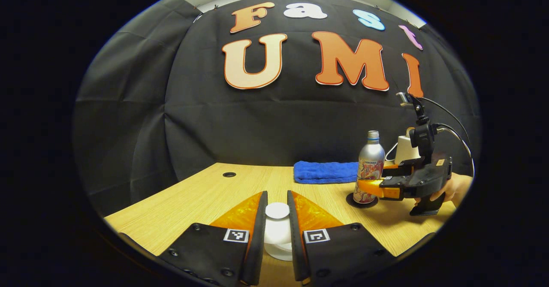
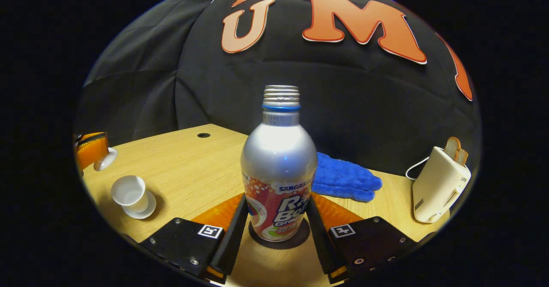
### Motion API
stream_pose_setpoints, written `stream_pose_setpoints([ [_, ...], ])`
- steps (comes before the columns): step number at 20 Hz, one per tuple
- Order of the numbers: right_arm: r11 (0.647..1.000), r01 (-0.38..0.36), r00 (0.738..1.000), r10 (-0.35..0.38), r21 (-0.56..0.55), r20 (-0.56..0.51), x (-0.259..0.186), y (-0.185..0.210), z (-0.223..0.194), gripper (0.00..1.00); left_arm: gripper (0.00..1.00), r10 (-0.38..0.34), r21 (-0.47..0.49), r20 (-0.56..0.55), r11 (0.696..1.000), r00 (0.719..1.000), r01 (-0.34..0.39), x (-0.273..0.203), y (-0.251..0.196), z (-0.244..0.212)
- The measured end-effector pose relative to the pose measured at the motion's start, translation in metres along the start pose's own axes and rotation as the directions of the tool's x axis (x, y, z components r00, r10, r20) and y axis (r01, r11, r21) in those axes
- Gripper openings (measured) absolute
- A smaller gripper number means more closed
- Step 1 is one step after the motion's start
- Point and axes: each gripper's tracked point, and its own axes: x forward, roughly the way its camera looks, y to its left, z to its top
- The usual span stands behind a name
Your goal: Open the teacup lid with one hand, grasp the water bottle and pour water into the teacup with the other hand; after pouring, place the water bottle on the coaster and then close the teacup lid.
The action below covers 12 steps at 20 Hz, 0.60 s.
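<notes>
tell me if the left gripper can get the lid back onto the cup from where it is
Probably yes. The left gripper holds the lid, and in the right gripper view the open cup stands on its saucer with bare table around it, well apart from the bottle.

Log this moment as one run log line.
left gripper: shut on teacup lid | right gripper: around water bottle, upright on coaster | teacup: uncovered | next: close lid

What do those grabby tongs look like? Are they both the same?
They look alike. The left tongs and right tongs have black bodies with screws, see-through orange panels, dark fingers and small black-and-white square markers. The left gripper view shows black cables looping off the right one, near a bare hand.
</notes>
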Motion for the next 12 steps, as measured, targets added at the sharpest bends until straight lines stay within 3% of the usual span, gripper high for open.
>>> stream_pose_setpoints([
  [9,0.997,-0.007,0.999,0.009,0.078,-0.038,0.001,-0.003,-0.016,0.77,0.32,-0.006,-0.026,-0.013,1.0,1.0,0.005,0.006,-0.004,-0.007],
  [12,0.997,-0.02,0.996,0.026,0.074,-0.083,-0.003,0.001,-0.03,0.87,0.32,-0.018,-0.046,-0.026,0.999,0.999,0.017,0.01,-0.011,-0.014],
])
